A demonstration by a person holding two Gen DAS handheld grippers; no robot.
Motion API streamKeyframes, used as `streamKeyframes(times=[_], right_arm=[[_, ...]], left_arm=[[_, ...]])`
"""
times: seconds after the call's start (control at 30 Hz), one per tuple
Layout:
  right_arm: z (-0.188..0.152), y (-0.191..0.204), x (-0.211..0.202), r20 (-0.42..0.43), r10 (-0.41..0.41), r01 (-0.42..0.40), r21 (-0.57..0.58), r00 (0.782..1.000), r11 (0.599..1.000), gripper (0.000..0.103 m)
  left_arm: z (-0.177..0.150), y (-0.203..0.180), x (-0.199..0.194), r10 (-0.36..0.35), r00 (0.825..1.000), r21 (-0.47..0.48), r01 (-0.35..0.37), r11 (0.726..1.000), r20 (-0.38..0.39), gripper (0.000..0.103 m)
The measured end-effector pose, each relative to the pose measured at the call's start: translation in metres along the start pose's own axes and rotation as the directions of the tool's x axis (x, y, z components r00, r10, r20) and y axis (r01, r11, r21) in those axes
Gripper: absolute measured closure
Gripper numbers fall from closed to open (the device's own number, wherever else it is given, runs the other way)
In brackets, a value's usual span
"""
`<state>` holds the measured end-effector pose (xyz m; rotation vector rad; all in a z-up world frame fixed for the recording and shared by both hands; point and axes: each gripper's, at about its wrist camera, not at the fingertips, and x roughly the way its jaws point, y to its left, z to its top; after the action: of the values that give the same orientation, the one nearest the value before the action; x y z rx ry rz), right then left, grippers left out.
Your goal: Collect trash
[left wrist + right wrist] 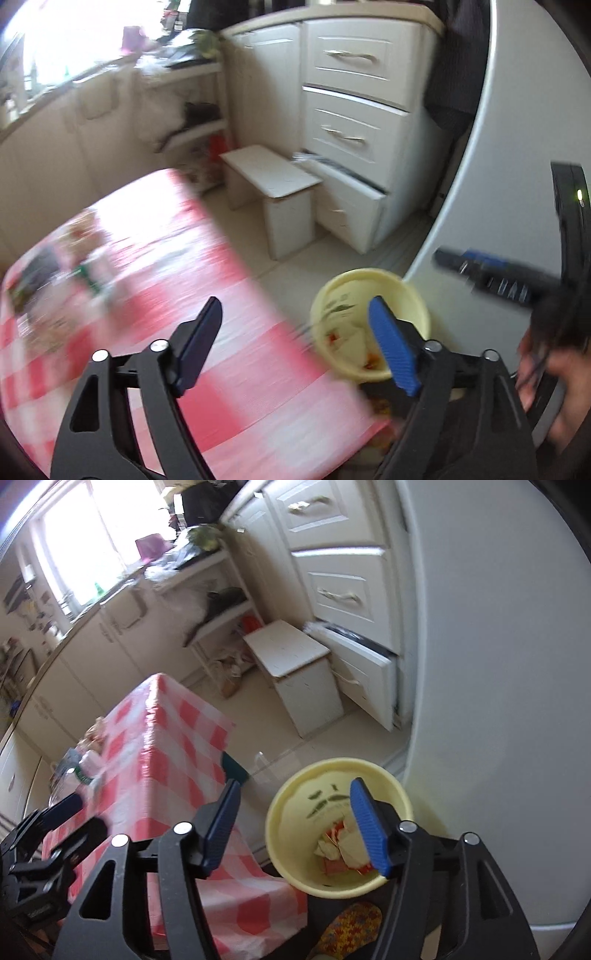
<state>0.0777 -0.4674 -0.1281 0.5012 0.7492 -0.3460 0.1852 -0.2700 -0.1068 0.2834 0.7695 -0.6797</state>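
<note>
while both claws stand apart and empty, the left claw (295, 332) and right claw (295, 827) hover above the yellow bin (338, 830), which sits on the floor beside the checked desk (177, 738), paper scraps (343, 853) inside.

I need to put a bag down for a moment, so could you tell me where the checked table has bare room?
The near and middle of the checked table is bare cloth, from the edge beside the yellow bin back to its far corner. The side away from the bin is crowded with bottles and packets. The small white stool top is also bare.
</note>
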Motion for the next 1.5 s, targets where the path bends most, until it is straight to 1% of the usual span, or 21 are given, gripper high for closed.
streamKeyframes(times=[0.07,0.1,0.2,0.27,0.33,0.4,0.43,0.5,0.57,0.63,0.67,0.7,0.8,1.17,1.5], right_arm=[[-0.001,0.015,-0.002,0.013,0.02,-0.02,-0.04,1.0,0.999,0.039],[-0.002,0.024,-0.002,0.019,0.032,-0.03,-0.067,0.999,0.997,0.038],[-0.006,0.055,-0.003,0.027,0.065,-0.06,-0.158,0.998,0.986,0.036],[-0.012,0.075,-0.003,0.03,0.085,-0.076,-0.22,0.996,0.973,0.034],[-0.015,0.093,-0.002,0.028,0.105,-0.094,-0.272,0.994,0.958,0.032],[-0.02,0.113,-0.001,0.026,0.124,-0.109,-0.326,0.992,0.939,0.032],[-0.022,0.119,0.0,0.026,0.13,-0.113,-0.344,0.991,0.932,0.032],[-0.026,0.131,0.001,0.023,0.14,-0.121,-0.378,0.99,0.918,0.032],[-0.03,0.143,0.003,0.02,0.145,-0.124,-0.409,0.989,0.904,0.03],[-0.032,0.152,0.006,0.016,0.149,-0.127,-0.437,0.989,0.89,0.029],[-0.033,0.156,0.008,0.013,0.148,-0.126,-0.446,0.989,0.886,0.029],[-0.035,0.159,0.008,0.011,0.147,-0.126,-0.454,0.989,0.882,0.029],[-0.039,0.17,0.011,0.006,0.145,-0.123,-0.483,0.989,0.867,0.029],[-0.054,0.196,0.006,0.027,0.163,-0.118,-0.575,0.986,0.809,0.026],[-0.058,0.206,-0.006,0.051,0.179,-0.115,-0.593,0.982,0.797,0.022]], left_arm=[[-0.017,0.031,-0.016,0.039,0.999,-0.032,-0.039,0.999,-0.006,0.02],[-0.031,0.056,-0.027,0.074,0.997,-0.063,-0.074,0.995,-0.016,0.02],[-0.06,0.112,-0.046,0.14,0.989,-0.128,-0.146,0.981,-0.054,0.019],[-0.081,0.158,-0.053,0.189,0.977,-0.18,-0.205,0.962,-0.104,0.019],[-0.093,0.193,-0.055,0.22,0.966,-0.212,-0.245,0.946,-0.137,0.019],[-0.097,0.223,-0.051,0.25,0.956,-0.226,-0.281,0.933,-0.157,0.019],[-0.097,0.232,-0.047,0.253,0.953,-0.231,-0.287,0.93,-0.167,0.018],[-0.095,0.253,-0.032,0.245,0.949,-0.242,-0.289,0.926,-0.197,0.016],[-0.092,0.266,-0.016,0.24,0.945,-0.244,-0.293,0.925,-0.224,0.014],[-0.09,0.274,0.0,0.227,0.941,-0.243,-0.289,0.926,-0.251,0.012],[-0.089,0.276,0.005,0.221,0.942,-0.242,-0.282,0.928,-0.252,0.008],[-0.087,0.276,0.008,0.225,0.943,-0.24,-0.283,0.929,-0.243,0.007],[-0.083,0.274,0.014,0.213,0.948,-0.235,-0.268,0.934,-0.236,0.007],[-0.082,0.274,0.017,0.212,0.949,-0.234,-0.266,0.935,-0.232,0.007],[-0.087,0.274,0.013,0.214,0.952,-0.24,-0.265,0.934,-0.219,0.007]])
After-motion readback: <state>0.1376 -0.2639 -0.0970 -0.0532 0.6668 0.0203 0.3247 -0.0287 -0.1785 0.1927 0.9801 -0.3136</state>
